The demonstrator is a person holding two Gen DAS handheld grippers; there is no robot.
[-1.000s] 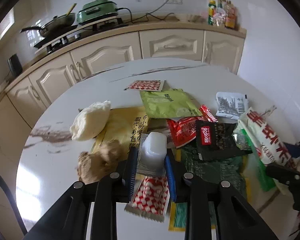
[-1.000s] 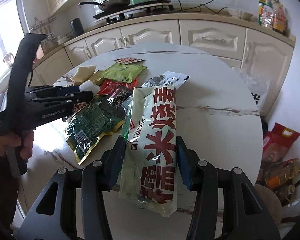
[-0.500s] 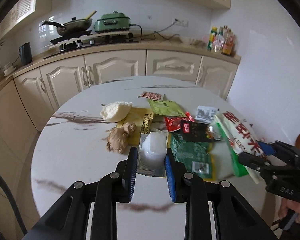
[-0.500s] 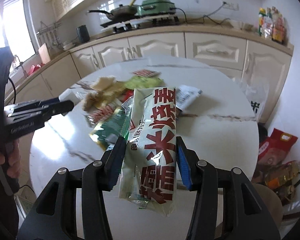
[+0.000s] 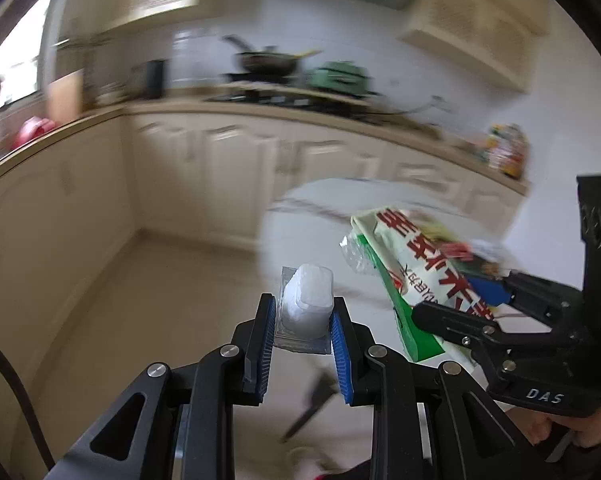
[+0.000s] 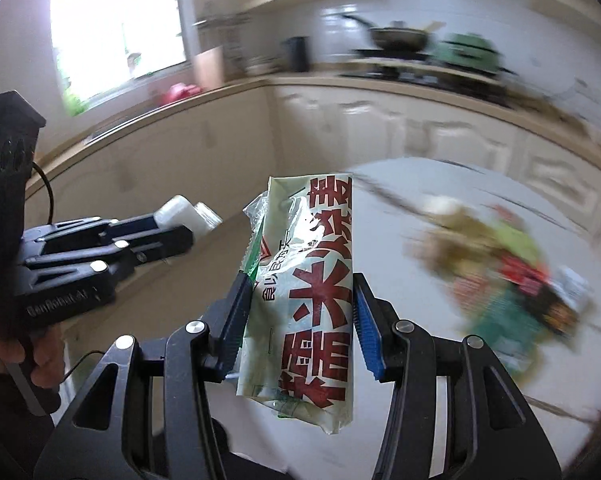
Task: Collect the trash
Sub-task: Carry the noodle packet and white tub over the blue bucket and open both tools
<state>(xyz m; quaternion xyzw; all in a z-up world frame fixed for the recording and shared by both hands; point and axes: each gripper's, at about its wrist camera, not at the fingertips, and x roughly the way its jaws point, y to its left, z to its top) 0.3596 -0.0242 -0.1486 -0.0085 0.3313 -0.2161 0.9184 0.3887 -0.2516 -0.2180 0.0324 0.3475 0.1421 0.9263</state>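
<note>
Two hand-held grippers side by side off the near-left edge of the round tabletop (image 6: 480, 216), out over the floor (image 5: 160, 300). The left hand-held gripper (image 5: 302, 322) has a small plastic tub (image 5: 308, 300) between its fingers; to its right, the right hand-held gripper (image 6: 300, 320) has a long printed bag (image 6: 312, 280) between its fingers, the bag pointing forward past the fingertips. A heap of wrappers (image 6: 508, 272) lies on the tabletop, right of the bag. Behind the tabletop a counter (image 5: 340, 112) runs along the wall, with a wok (image 5: 266, 62) on a stove and a lidded cooker (image 5: 338, 76) to its right.
</note>
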